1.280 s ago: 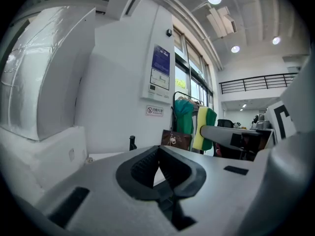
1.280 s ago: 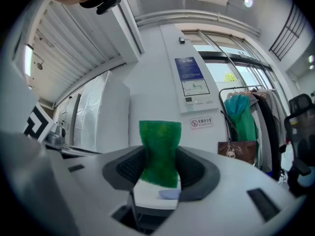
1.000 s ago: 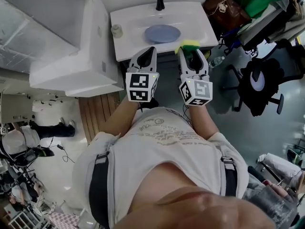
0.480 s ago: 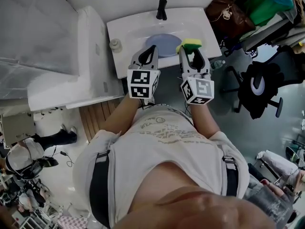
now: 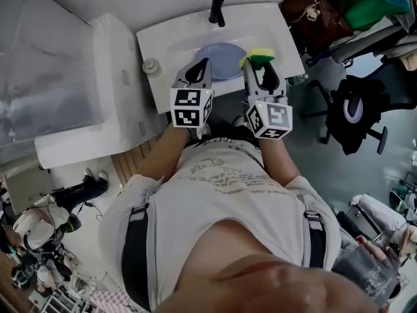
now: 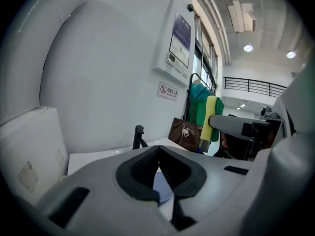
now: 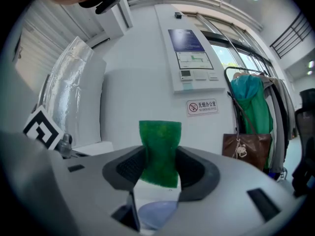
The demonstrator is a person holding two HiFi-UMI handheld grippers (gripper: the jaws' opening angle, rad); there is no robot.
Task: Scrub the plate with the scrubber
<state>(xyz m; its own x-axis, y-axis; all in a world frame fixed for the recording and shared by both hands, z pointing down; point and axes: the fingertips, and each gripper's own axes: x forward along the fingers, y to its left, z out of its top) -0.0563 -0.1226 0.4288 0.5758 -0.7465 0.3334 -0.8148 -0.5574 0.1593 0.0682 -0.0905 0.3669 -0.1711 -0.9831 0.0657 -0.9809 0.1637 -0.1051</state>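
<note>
Right gripper clamps the scrubber above the plate, apparently ready for scrubbing; left gripper, jaws closed and empty, probably positioned to steady it.

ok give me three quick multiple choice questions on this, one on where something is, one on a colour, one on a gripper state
1. Where is the plate?
A) in the white sink
B) on a stove
C) in a dish rack

2. What colour is the scrubber?
A) red
B) green with a yellow side
C) black

3. How does the left gripper stand?
A) wide open
B) shut on the plate
C) shut, with nothing between its jaws

Answers:
1 A: the plate lies in the basin below the black tap.
2 B: the head view shows yellow over green in the right gripper.
3 C: its pads meet in the left gripper view.
</note>
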